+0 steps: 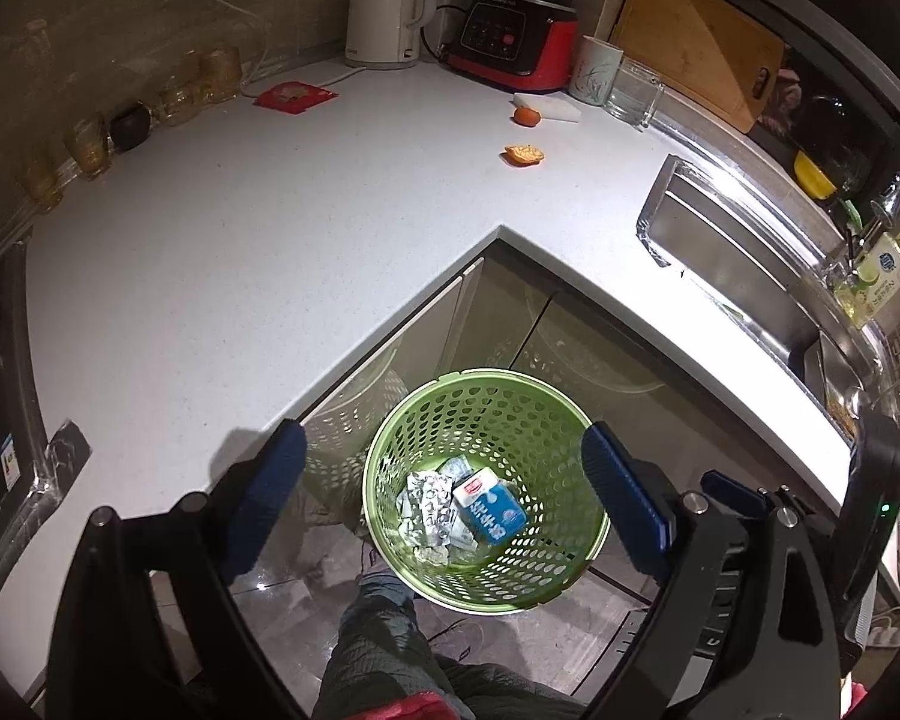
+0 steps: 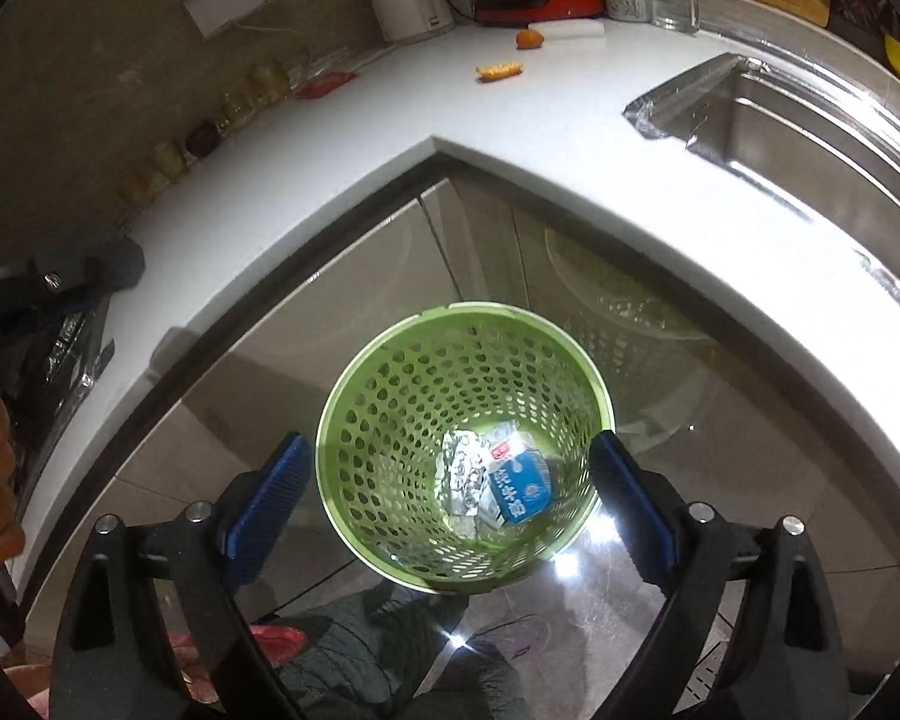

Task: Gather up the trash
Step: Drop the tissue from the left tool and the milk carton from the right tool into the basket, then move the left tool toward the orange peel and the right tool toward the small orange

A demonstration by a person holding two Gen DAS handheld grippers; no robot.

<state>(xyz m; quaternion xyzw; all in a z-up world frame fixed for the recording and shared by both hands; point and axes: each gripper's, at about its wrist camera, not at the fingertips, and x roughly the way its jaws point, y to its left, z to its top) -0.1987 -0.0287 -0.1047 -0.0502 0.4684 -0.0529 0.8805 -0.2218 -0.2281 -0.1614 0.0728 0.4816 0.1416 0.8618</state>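
I hold both the left gripper (image 1: 444, 468) and right gripper (image 2: 450, 474) spread wide and empty above the green basket (image 2: 354, 396) on the floor. Inside lies a blue-and-white milk carton (image 2: 522, 489) with Chinese lettering I can't read, beside crumpled blister packs (image 1: 429, 501).

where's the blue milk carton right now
The blue milk carton lies at the bottom of the green basket on the floor by the counter corner, just right of the silver blister packs, in both wrist views.
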